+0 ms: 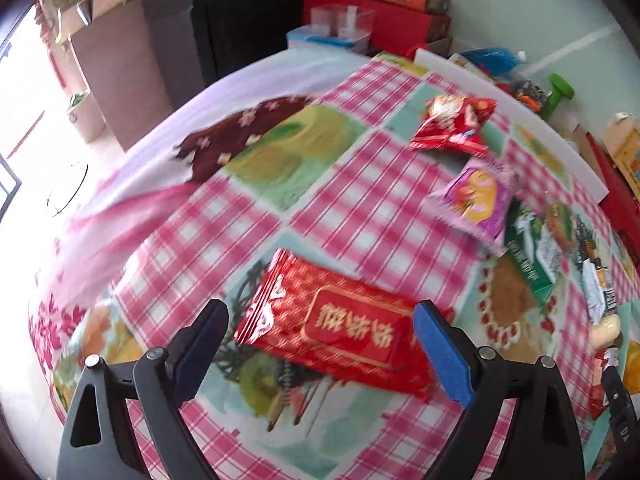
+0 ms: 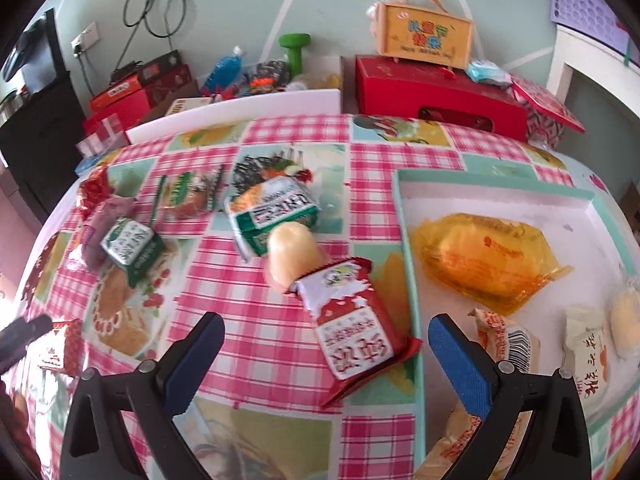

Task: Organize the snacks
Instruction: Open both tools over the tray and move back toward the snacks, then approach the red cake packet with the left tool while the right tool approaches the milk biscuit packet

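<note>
My left gripper [image 1: 320, 316] is open above a red snack pack with gold characters [image 1: 332, 328] that lies flat on the checked tablecloth between its fingers. My right gripper [image 2: 326, 334] is open over a red-and-white wrapped snack [image 2: 352, 332] lying beside the left wall of a white tray [image 2: 412, 264]. The tray holds a yellow-wrapped cake [image 2: 488, 256] and several small wrapped snacks [image 2: 588, 360]. A pale round bun [image 2: 292, 256] and a green-and-white pack [image 2: 272, 212] lie just beyond the red-and-white snack. A red bag [image 1: 452, 124] and a purple bag [image 1: 476, 200] lie further off in the left wrist view.
A small green carton [image 2: 132, 248] and another green snack [image 2: 188, 196] lie on the left of the cloth. Red boxes [image 2: 436, 96], an orange case [image 2: 424, 36], a blue bottle [image 2: 224, 68] and a green dumbbell [image 2: 296, 52] crowd the far side by the wall.
</note>
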Demonstrator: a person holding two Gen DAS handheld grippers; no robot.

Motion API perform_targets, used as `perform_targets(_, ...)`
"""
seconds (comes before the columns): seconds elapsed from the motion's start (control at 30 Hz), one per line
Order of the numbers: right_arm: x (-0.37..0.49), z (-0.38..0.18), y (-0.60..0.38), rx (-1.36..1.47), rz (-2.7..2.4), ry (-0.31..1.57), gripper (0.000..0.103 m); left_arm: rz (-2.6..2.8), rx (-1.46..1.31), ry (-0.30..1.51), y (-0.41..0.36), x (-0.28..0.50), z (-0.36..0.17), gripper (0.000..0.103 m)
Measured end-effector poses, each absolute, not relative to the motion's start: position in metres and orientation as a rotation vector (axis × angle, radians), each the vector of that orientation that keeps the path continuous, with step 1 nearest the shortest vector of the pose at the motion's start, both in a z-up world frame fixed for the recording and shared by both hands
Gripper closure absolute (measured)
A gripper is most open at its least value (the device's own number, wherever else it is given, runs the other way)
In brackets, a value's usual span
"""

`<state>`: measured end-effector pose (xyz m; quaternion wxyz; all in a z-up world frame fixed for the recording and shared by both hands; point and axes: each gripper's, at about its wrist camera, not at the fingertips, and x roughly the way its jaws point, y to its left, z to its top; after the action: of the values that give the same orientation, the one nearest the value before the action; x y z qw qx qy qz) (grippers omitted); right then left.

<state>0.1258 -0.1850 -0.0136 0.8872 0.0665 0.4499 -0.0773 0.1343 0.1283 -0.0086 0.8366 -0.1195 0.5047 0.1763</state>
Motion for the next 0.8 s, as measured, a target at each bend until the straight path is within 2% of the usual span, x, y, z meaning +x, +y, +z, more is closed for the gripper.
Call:
perform_targets(0.3,0.129,-0.019,-0.184,0.157,-0.133,0.957,0.000,0.244,-0.310,1.078,0.114,0.133,-0.015,0.009)
perform_targets(0.47,0.126,-0.016,-0.184,0.169,-0.124,0.946,0.000,0.198,-0.245,1.060,0.094,0.144,-0.016,0.009)
perform_targets(0.8,0.119,0.003,-0.178,0.154,-0.088,0.847,0.000,0.131,-0.237,1.030,0.078,0.160,-0.019,0.009)
